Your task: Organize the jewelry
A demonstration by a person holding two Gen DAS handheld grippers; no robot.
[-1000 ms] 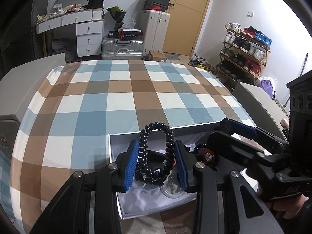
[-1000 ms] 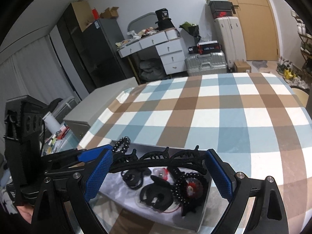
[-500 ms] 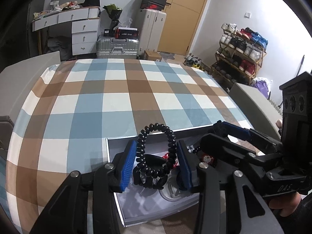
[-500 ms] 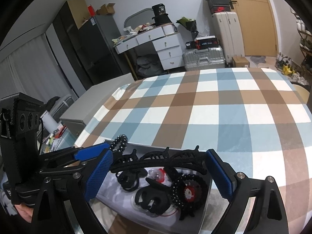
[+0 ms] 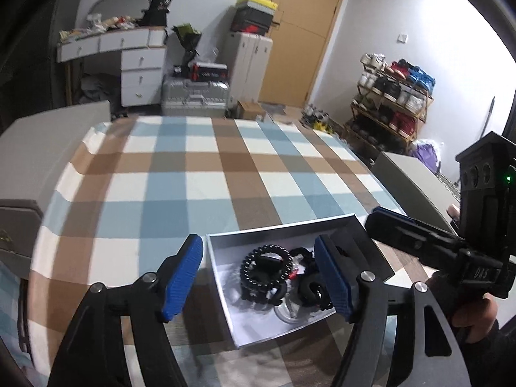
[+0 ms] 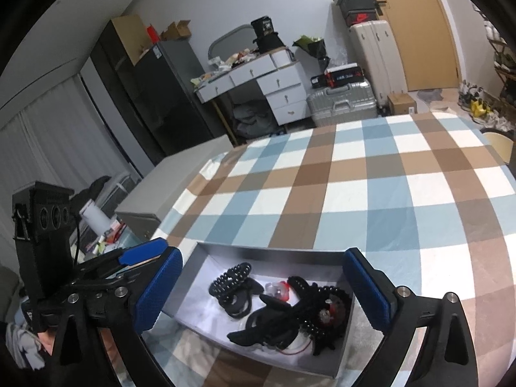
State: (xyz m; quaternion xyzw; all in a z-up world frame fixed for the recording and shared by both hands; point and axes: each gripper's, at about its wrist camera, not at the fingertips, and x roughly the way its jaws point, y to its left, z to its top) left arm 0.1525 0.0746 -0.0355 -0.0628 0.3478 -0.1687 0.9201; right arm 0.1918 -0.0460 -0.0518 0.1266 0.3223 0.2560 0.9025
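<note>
A blue, brown and white checked tablecloth (image 5: 206, 180) is covering the table, and the shallow grey box (image 6: 277, 253) is sitting at its near edge. Beyond the box, white drawers (image 6: 283, 90), a silver suitcase (image 5: 195, 95), a wooden door (image 5: 303, 32) and a shoe rack (image 5: 390, 96) are lining the walls. The black beaded bracelet (image 5: 266, 269) is lying inside the box among dark hair clips (image 6: 274, 317), below and between the left gripper (image 5: 259, 275) pads, untouched; those jaws are opening. The right gripper (image 6: 267, 293) is hovering over the same box, jaws spread wide and gripping nothing, just beside the left one.
</note>
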